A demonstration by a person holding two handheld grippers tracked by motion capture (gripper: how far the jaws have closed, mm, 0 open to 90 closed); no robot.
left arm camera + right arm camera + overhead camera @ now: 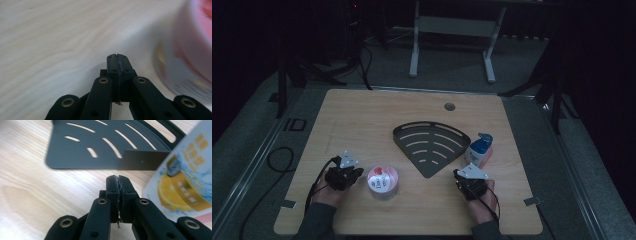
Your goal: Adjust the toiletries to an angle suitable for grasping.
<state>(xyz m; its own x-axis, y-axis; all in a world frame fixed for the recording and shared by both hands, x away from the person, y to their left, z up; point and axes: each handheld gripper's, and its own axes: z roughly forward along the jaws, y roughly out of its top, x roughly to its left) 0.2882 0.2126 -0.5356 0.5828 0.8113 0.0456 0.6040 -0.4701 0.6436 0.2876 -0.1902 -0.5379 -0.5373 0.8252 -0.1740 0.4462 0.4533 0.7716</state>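
A: Item one, the hand-held grippers?
B: The left hand-held gripper (357,172) is lying low on the worktop (362,115), jaws pressed together, holding nothing, just left of the pink tub (383,183). The right hand-held gripper (458,174) is also resting closed and empty.
A: Relative to the tub?
B: The black slotted rack (430,145) is lying up and right of it; the blue-capped bottle (479,150) is standing beyond the rack, just ahead of the right hand-held gripper.
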